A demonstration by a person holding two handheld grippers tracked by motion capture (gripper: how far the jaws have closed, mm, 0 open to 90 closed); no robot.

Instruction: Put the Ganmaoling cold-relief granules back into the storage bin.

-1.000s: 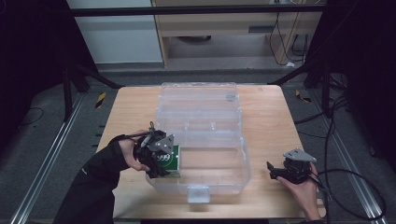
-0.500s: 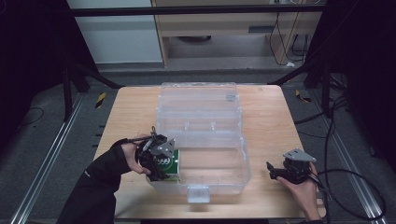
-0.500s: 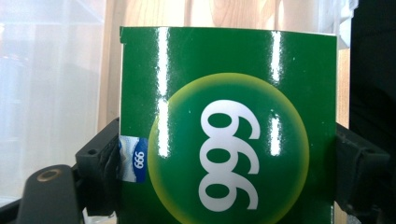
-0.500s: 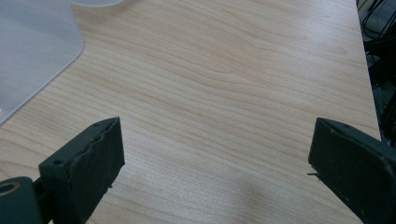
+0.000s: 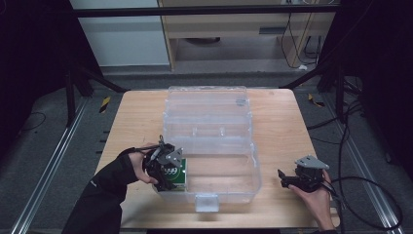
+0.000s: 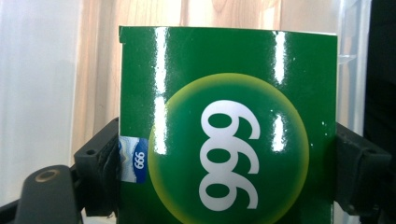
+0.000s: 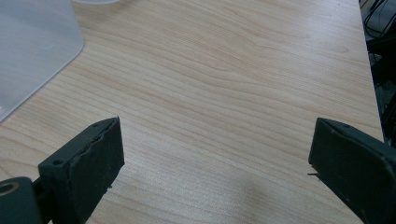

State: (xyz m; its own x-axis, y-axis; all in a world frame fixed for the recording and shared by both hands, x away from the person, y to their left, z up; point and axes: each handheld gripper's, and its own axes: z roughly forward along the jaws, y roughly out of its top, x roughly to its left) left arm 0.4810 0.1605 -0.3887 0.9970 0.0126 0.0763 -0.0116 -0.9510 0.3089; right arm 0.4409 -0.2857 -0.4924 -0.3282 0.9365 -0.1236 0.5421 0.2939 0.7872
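Green 999 box (image 6: 228,140) clamped in left hand-held gripper (image 5: 165,165), at near-left corner of clear plastic case (image 5: 229,187). Right hand-held gripper (image 5: 304,178) wide, empty, over wooden tabletop (image 7: 233,93).

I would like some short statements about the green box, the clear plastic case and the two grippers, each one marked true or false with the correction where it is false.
1. The left gripper holds the green box between its jaws. True.
2. The right gripper is closed on the clear plastic case. False: its jaws stand wide apart over bare wooden table, holding nothing.
3. The case lies open, its lid folded back toward the far side of the table. True.
4. The green box sits at the right end of the case. False: it is at the near left corner.
5. The box shows white digits in a yellow-edged circle. True.
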